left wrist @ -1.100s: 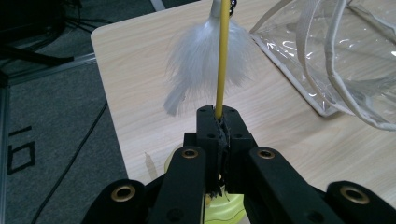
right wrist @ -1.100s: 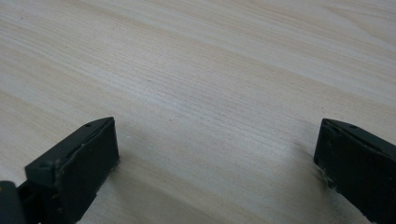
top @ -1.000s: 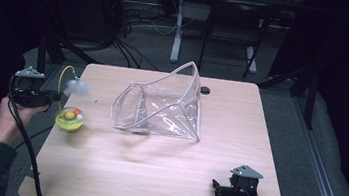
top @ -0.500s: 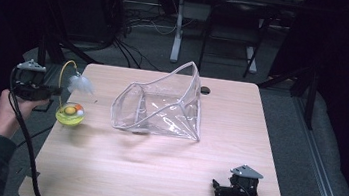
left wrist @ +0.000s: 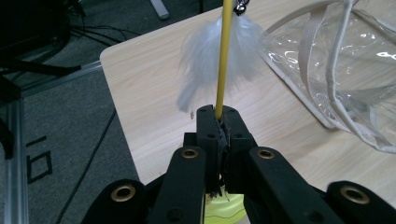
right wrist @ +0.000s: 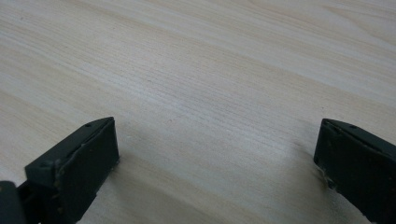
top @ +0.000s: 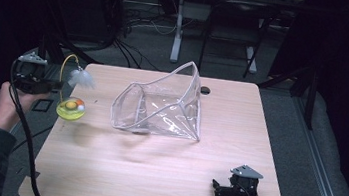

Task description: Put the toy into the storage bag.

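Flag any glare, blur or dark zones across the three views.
High view: surroundings nearly black, table evenly lit, glare streaks on the clear plastic bag, white feather smeared. Left gripper view: feather soft, yellow wire and left hand-held gripper jaw tips sharp, reflections on the bag. Right gripper view: wood grain sharp up close, softer farther off, soft shadows beside the jaws.

Cat toy: thin yellow wand arcing up and over, white feather tuft hanging off its tip, round yellow-green base with an orange spot. Sits at the far left of the counter, just left of the clear bag. Wand is clamped partway along its length; can't tell whether the base touches the counter.
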`<state>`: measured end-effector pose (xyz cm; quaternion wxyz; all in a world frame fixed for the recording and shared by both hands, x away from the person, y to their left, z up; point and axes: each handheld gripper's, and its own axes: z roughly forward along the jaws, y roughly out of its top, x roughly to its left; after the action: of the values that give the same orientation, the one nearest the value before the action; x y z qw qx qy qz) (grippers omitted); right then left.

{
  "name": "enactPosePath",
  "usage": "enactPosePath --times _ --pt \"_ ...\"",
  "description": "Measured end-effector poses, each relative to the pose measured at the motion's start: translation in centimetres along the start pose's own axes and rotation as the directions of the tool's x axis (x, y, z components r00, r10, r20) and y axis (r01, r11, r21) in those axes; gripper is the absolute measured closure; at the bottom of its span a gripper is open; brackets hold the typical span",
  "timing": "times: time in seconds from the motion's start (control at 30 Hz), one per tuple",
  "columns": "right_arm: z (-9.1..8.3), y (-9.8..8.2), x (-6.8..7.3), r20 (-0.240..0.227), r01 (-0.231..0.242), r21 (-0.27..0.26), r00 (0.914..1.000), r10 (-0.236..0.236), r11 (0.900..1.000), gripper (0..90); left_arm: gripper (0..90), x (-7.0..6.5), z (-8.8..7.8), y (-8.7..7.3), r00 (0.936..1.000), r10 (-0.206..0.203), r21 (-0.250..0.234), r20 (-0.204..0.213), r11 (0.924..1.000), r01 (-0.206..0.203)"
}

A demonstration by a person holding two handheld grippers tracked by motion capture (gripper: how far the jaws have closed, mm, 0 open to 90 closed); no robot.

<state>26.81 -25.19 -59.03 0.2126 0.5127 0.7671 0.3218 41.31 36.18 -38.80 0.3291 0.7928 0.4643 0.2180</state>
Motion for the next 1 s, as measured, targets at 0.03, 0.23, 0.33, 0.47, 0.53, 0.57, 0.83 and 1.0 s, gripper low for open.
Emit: enactPosePath --times 0.03,0.23,0.33,0.47,0.53,0.57,0.83,1.0 --pt "0.0 0.0 0.0 0.000 0.000 0.000 1.0000 0.000 1.000 0.0 88.3 0.0 0.0 0.2 1.0000 0.000 -0.001 -0.003 1.0000 0.000" --pt "0.0 0.0 0.0 0.002 0.003 0.003 1.0000 -0.003 1.000 0.0 88.3 -0.1 -0.3 1.1 0.9997 0.022 0.003 -0.006 0.9998 -0.022" --pt "0.0 0.0 0.0 0.002 0.003 0.003 1.0000 -0.003 1.000 0.0 88.3 -0.1 -0.3 1.4 0.9998 0.019 -0.006 -0.011 0.9998 -0.019" --pt "0.0 0.0 0.0 0.002 0.002 0.004 1.0000 -0.002 1.000 0.0 88.3 0.0 -0.4 2.0 0.9995 0.031 -0.004 -0.009 0.9995 -0.031" --pt "0.0 0.0 0.0 0.003 0.002 0.005 1.0000 -0.002 1.000 0.0 88.3 0.0 -0.3 2.3 0.9994 0.029 0.001 -0.021 0.9996 -0.029" --pt "0.0 0.0 0.0 0.003 0.002 0.005 1.0000 -0.002 1.000 0.0 88.3 0.0 -0.4 2.6 0.9995 0.026 -0.004 -0.016 0.9997 -0.026" --pt "0.0 0.0 0.0 0.003 0.004 0.002 1.0000 -0.004 1.000 0.0 88.3 -0.2 -0.6 3.7 0.9989 0.045 0.003 -0.013 0.9990 -0.045" --pt "0.0 0.0 0.0 0.003 0.004 0.002 1.0000 -0.004 1.000 0.0 88.3 -0.5 -0.6 4.3 0.9979 0.063 -0.002 -0.014 0.9980 -0.063"
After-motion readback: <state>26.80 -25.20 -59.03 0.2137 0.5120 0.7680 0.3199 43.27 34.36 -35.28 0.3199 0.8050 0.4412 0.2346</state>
